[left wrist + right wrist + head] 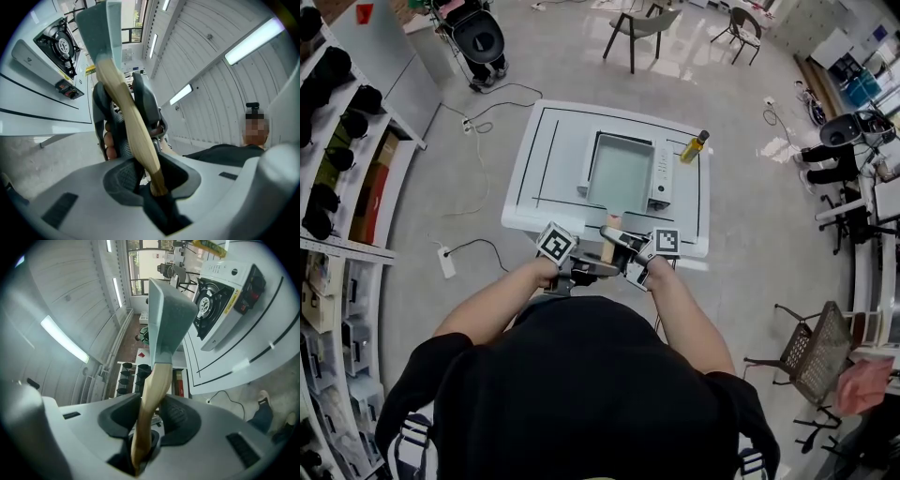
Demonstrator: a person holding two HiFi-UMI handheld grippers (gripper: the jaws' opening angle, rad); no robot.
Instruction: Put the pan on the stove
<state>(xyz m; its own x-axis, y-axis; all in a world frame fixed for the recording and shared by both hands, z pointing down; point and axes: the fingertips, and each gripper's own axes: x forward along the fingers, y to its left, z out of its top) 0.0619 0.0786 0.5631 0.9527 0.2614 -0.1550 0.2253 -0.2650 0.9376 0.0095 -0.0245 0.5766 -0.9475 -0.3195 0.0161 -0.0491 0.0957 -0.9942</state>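
A glossy pale floor fills the head view, with shelves of dark goods down the left edge, chairs at the top and a white table at the centre.

Just below the table's near edge, left of centre, the left gripper is clamped on the pan's wooden handle. In its own view, the left gripper has both pads pressed against the butt of the handle.

The square grey pan sits at the frame's centre, covering the burner side of the stove. Only the stove's white control strip shows, at the pan's right. The pan's long axis runs from the handle at the bottom straight up the picture, away from the person.

The gripper views are rolled sideways. In the left one the stove lies left of the edge-on pan. In the right one the stove lies right of the pan. In both the two are apart, so I judge the pan to be held in the air above the stove, with the remaining move mainly downward.

The right gripper pinches the same handle just beside the left one, and its own view shows the right gripper closed on the wood. Both hands are equally near.

A bottle stands at the stove's upper right, clear of the pan.
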